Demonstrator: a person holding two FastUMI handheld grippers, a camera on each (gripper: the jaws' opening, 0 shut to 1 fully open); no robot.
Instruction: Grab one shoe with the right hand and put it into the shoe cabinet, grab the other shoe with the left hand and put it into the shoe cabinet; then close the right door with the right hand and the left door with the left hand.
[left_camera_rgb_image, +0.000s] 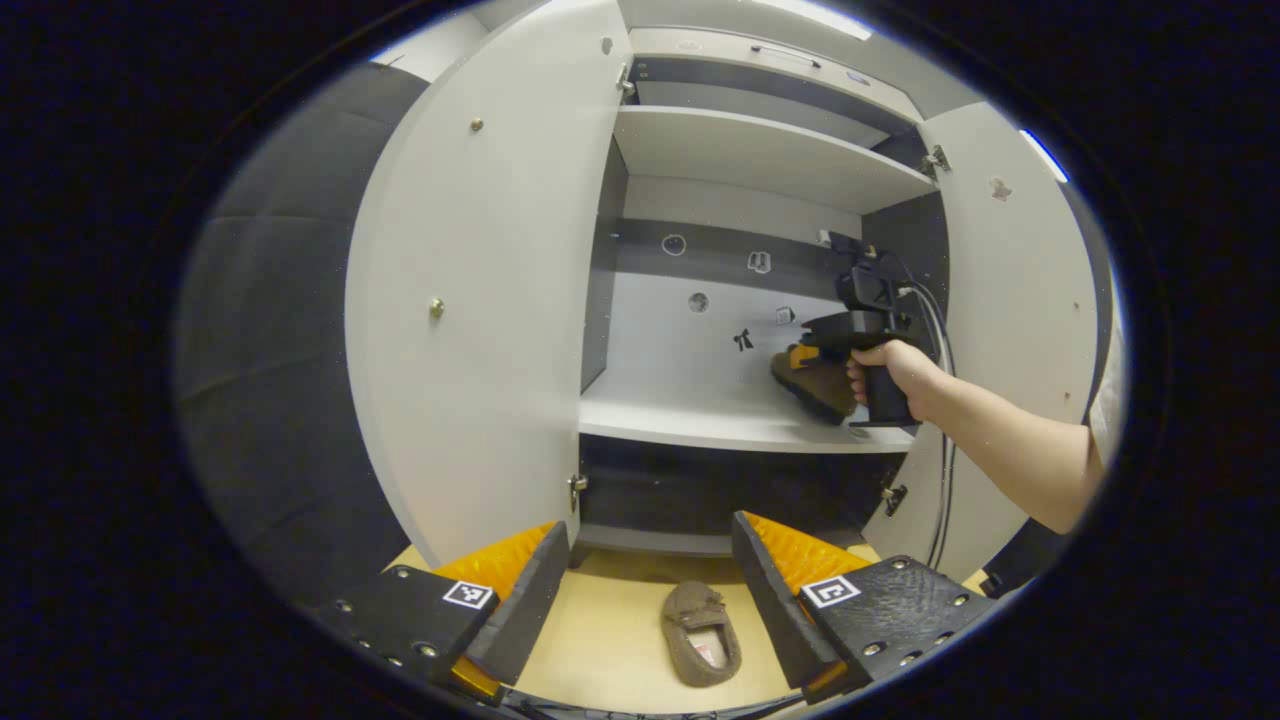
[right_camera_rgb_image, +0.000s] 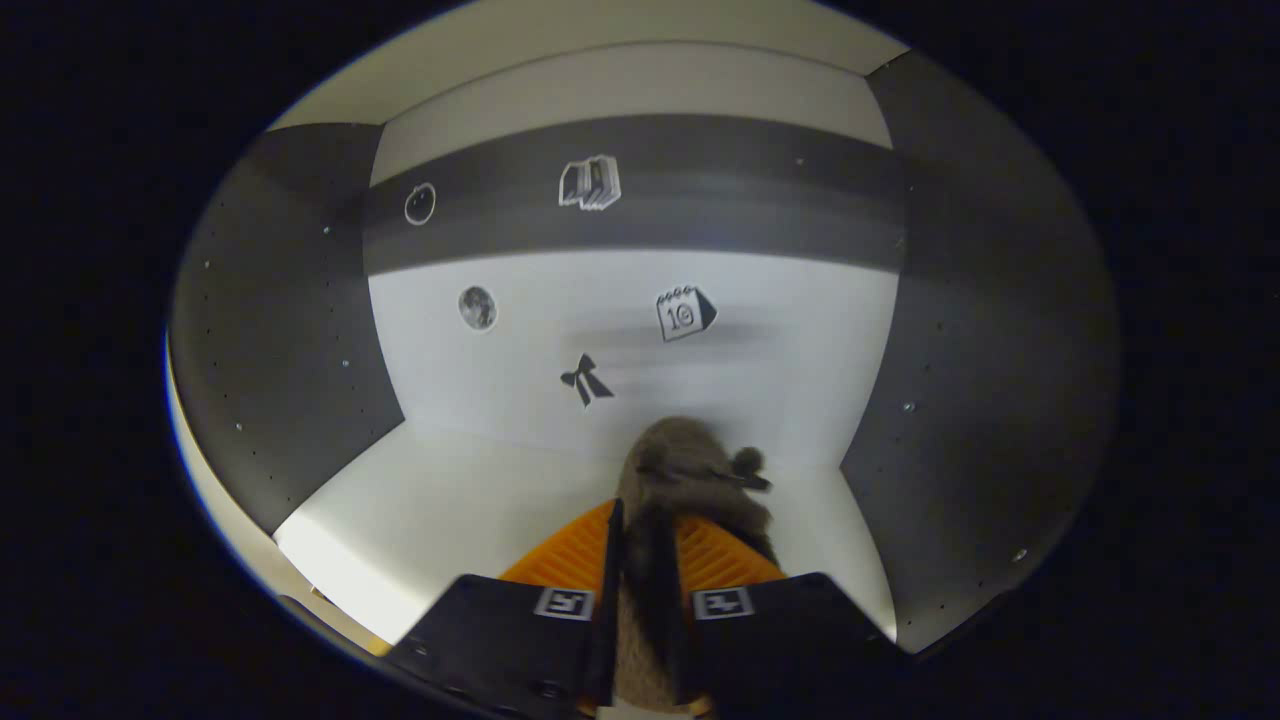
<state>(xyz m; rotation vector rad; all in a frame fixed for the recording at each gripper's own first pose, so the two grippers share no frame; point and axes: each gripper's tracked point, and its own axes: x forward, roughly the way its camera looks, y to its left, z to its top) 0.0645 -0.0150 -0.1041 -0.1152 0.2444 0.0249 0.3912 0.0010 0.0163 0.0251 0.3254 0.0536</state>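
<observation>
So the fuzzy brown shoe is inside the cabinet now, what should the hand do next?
Probably lower it a little and open the right gripper. Its fingers are pinched on the fuzzy brown shoe, already over the white cabinet shelf, seemingly just above it. The other brown shoe waits on the tan floor between the open left gripper fingers.

A brown shoe (left_camera_rgb_image: 702, 634) lies on the tan floor (left_camera_rgb_image: 600, 650) before the cabinet (left_camera_rgb_image: 740, 420).
</observation>
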